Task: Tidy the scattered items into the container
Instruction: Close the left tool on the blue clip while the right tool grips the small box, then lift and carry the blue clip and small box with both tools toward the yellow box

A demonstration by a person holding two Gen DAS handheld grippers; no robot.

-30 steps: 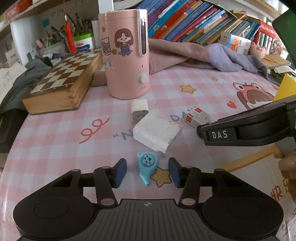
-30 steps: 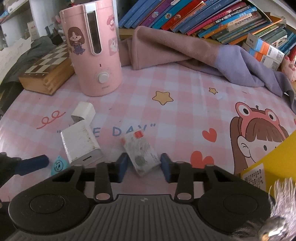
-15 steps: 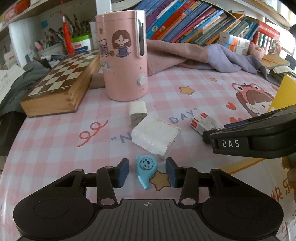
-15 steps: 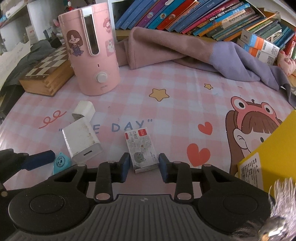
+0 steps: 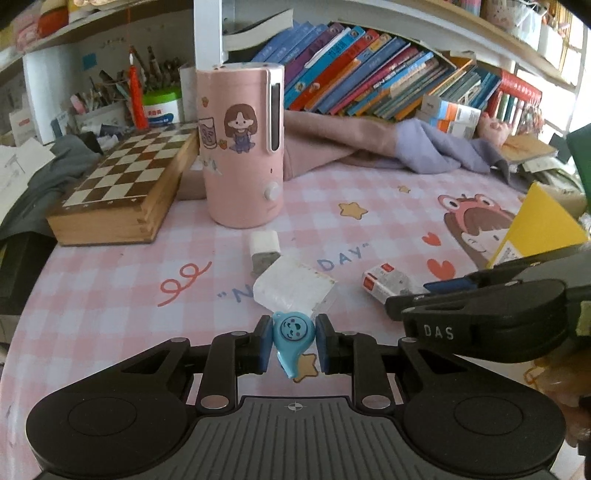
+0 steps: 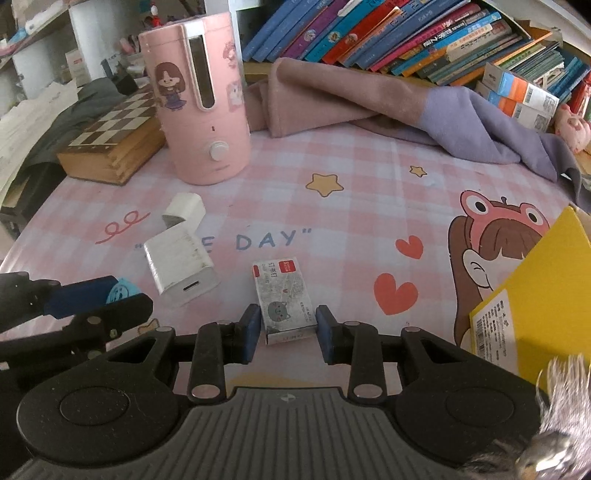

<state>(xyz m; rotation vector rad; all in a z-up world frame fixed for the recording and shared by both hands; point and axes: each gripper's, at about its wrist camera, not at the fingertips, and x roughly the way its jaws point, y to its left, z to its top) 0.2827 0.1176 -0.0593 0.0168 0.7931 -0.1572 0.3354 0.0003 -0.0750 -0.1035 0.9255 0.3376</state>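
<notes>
A small blue whistle point(image 5: 291, 332) is clamped between the blue pads of my left gripper point(image 5: 293, 325), held just above the pink checked tablecloth. My right gripper point(image 6: 287, 321) is shut on a grey staple box point(image 6: 282, 295) with a red label, pads against both long sides. A large white charger point(image 5: 295, 288) and a small white plug point(image 5: 264, 245) lie just beyond the whistle. The yellow box point(image 6: 535, 295) stands at the right edge. In the right wrist view the left gripper's fingers point(image 6: 85, 295) hide most of the whistle point(image 6: 120, 293).
A tall pink humidifier point(image 5: 242, 147) stands behind the chargers, with a wooden chessboard box point(image 5: 122, 192) to its left. A pink and purple cloth point(image 6: 369, 103) lies along the back under a row of leaning books point(image 6: 388, 33). A fur-trimmed sleeve point(image 6: 561, 424) shows at bottom right.
My left jaws closed onto the blue whistle and it rose a little off the cloth. The staple box went from skewed to straight between my right jaws.
</notes>
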